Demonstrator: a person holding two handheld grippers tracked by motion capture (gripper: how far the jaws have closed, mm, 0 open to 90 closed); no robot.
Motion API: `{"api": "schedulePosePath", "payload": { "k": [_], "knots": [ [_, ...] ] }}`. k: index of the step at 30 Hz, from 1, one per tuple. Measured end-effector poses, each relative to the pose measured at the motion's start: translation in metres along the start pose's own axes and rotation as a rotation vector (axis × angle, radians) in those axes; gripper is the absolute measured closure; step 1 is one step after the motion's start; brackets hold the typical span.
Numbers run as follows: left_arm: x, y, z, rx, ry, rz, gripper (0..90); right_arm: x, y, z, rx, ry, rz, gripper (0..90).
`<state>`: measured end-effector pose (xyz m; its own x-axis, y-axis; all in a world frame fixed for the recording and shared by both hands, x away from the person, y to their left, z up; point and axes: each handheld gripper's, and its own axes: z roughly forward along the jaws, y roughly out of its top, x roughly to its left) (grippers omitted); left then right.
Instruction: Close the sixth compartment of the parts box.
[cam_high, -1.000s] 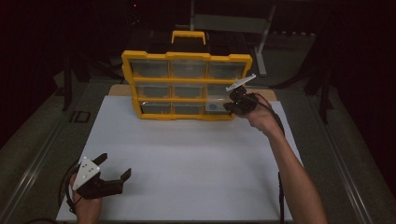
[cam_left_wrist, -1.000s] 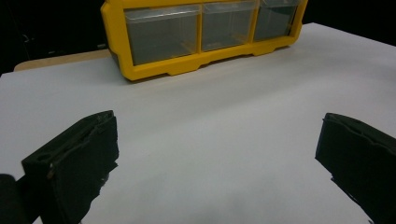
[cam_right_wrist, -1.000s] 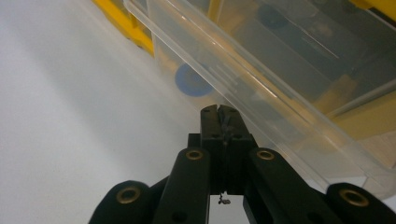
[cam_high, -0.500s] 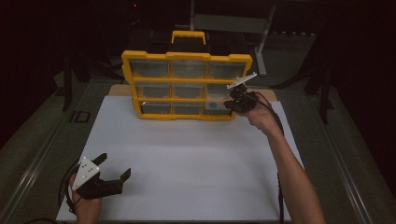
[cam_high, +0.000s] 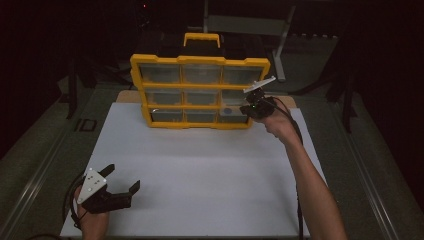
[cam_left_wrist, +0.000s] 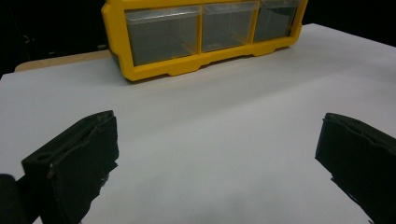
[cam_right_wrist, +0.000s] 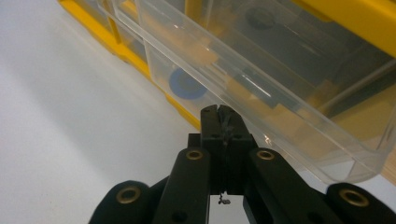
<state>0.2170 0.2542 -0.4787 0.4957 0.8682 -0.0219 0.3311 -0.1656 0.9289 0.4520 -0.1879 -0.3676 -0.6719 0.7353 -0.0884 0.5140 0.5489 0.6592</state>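
**Right gripper pinched at the lower right drawer**

The clear plastic drawer (cam_right_wrist: 261, 88) sits partly slid out of the yellow organizer (cam_high: 200, 92), which stands at the far edge of the white mat (cam_high: 200, 175). Its long front lip runs diagonally across your right gripper view, just above and beyond the jaw tips. Your right gripper (cam_right_wrist: 223, 122) has its jaws pressed together at that lip; whether they actually pinch the plastic, you cannot tell from here. A blue round object (cam_right_wrist: 187, 85) shows through the glossy, see-through wall of a neighbouring drawer. Your right hand is the one at the cabinet. Your left gripper (cam_high: 120, 187) rests well apart, near the mat's front left corner, jaws spread wide over bare matte surface.
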Motion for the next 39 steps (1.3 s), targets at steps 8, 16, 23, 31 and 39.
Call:
{"api": "schedulePosePath", "payload": {
  "k": [8, 16, 23, 31, 39],
  "knots": [
    [-0.0001, 0.0, -0.0001, -0.002, -0.001, -0.001, 0.0, -0.0019, 0.0019, 0.0018, -0.007, -0.008, 0.01, 89.9],
    [-0.0003, 0.0, 0.0002, -0.001, -0.001, -0.002, 0.0, -0.0029, 0.0034, 0.0032, -0.011, -0.017, 0.018, 89.9],
    [-0.0006, -0.0001, 0.0008, -0.001, -0.002, -0.003, 0.0, -0.0044, 0.0047, 0.0046, -0.017, -0.021, 0.031, 89.9],
    [-0.0007, -0.0002, 0.0012, 0.001, -0.003, -0.002, 0.0, -0.006, 0.0067, 0.0064, -0.024, -0.029, 0.042, 89.9],
    [-0.0003, -0.0002, 0.0009, 0.0, -0.002, -0.002, 0.0, -0.0075, 0.0081, 0.0085, -0.027, -0.038, 0.051, 89.9]
  ]
}}
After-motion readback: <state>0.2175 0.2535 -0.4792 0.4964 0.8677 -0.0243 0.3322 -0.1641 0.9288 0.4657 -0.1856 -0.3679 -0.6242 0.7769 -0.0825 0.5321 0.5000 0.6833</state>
